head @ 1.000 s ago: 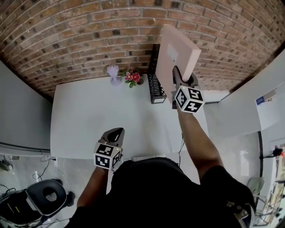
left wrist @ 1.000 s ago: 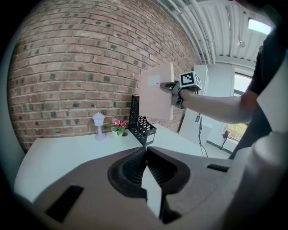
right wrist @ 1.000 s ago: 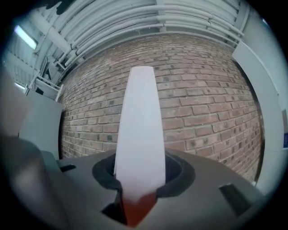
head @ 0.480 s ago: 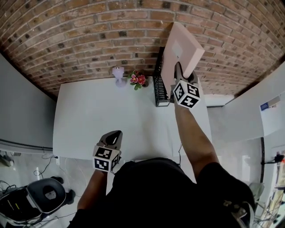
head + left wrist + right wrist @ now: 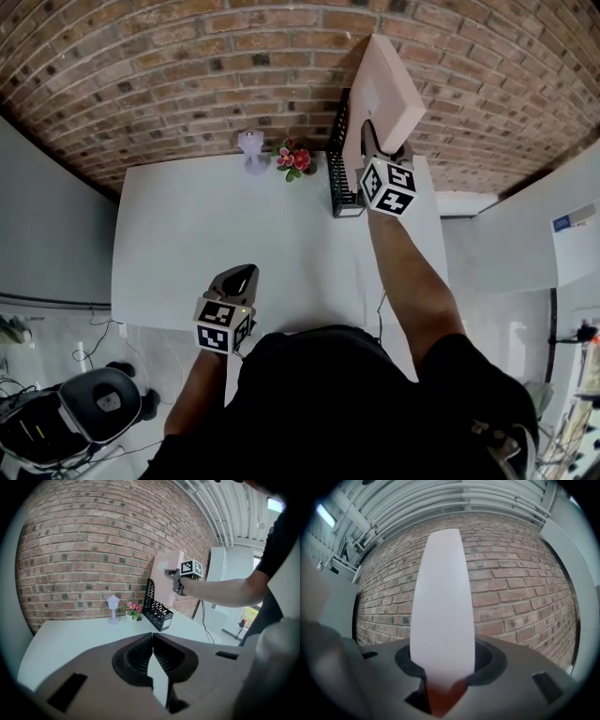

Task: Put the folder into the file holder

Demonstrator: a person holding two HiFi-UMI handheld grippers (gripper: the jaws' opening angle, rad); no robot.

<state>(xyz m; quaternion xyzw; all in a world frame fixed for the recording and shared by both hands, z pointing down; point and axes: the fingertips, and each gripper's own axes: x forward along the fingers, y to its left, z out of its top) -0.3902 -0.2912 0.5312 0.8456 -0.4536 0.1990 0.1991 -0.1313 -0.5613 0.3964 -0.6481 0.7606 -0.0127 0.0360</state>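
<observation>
A pale pink folder (image 5: 380, 94) stands upright on its edge in my right gripper (image 5: 382, 150), just right of the black mesh file holder (image 5: 339, 178) at the back of the white table (image 5: 206, 234). The right gripper view shows the folder (image 5: 443, 611) rising between the jaws of the right gripper (image 5: 443, 677). The pads still hold it while the jaws are opening. My left gripper (image 5: 239, 278) hovers at the table's front edge, shut and empty. From the left gripper (image 5: 152, 641), the folder (image 5: 166, 581) stands over the file holder (image 5: 157, 611).
A small white lamp (image 5: 251, 150) and a pot of pink flowers (image 5: 295, 159) stand by the brick wall, left of the file holder. A white partition runs along the table's right side. An office chair (image 5: 94, 412) sits on the floor at the lower left.
My right gripper has carried the folder towards the wall and closer to the file holder. The left gripper has barely moved.
</observation>
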